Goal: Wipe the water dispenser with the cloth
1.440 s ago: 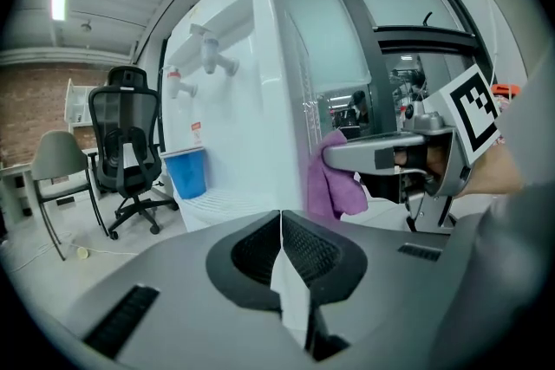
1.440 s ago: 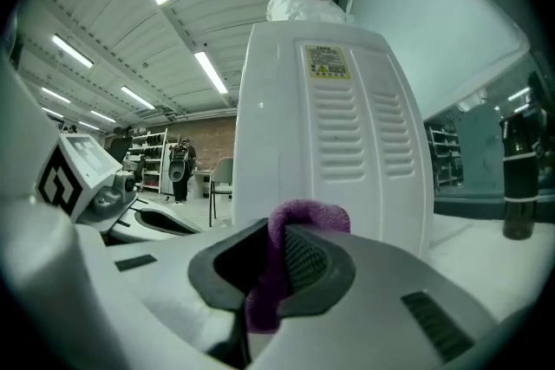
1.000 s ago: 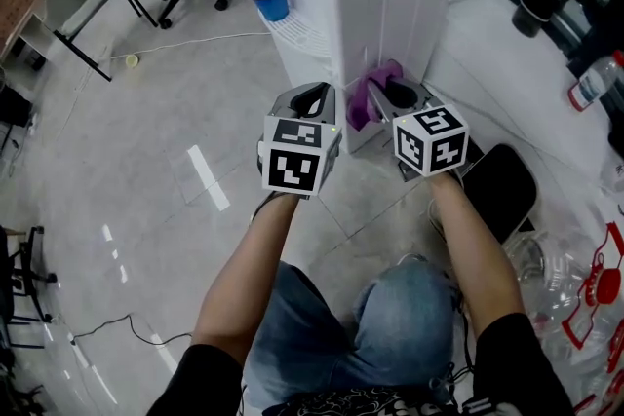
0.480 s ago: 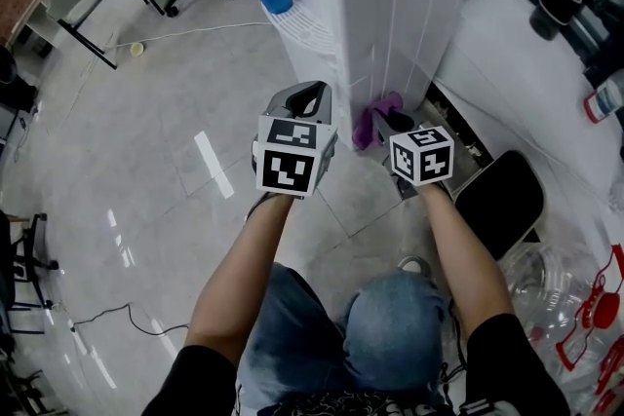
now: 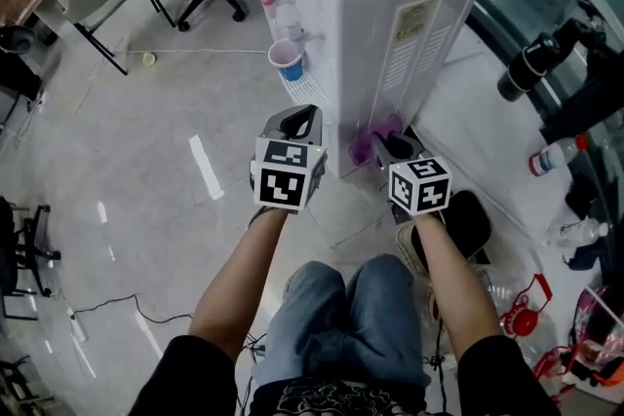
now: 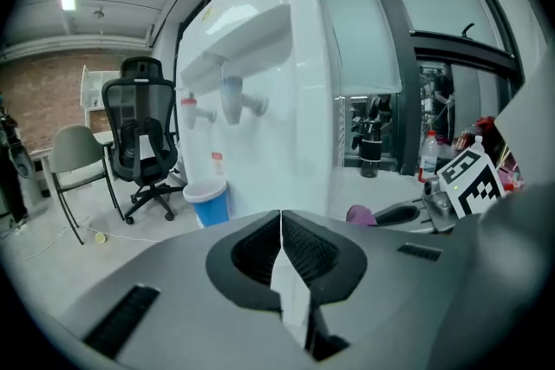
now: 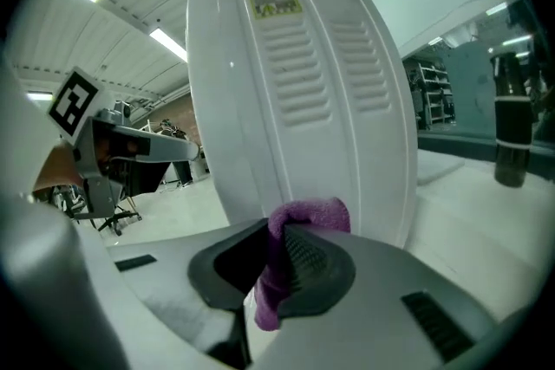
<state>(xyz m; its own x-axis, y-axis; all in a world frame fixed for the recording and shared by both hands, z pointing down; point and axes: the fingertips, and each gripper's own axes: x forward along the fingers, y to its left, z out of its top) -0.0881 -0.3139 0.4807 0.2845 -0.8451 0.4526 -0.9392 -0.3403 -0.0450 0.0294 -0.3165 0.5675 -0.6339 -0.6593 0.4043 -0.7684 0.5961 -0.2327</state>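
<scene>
Two grippers: right gripper (image 7: pixel 277 243) fingers pinch the purple cloth (image 7: pixel 303 215) low by the water dispenser (image 5: pixel 390 34); left gripper (image 6: pixel 280 225) fingers pressed together, empty. Risk: little cloth protrudes, so bare fingers may scrape the panel, or friction may drag the cloth free.

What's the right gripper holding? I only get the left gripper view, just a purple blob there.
Observer: The right gripper is shut on a purple cloth that drapes over one jaw.
Operator: Which face of the dispenser is it at?
Observer: The vented panel of the water dispenser, with a label near the top.
Operator: Touching?
Observer: The head view puts the cloth low, near the dispenser's base. I can't tell if it's touching.
</scene>
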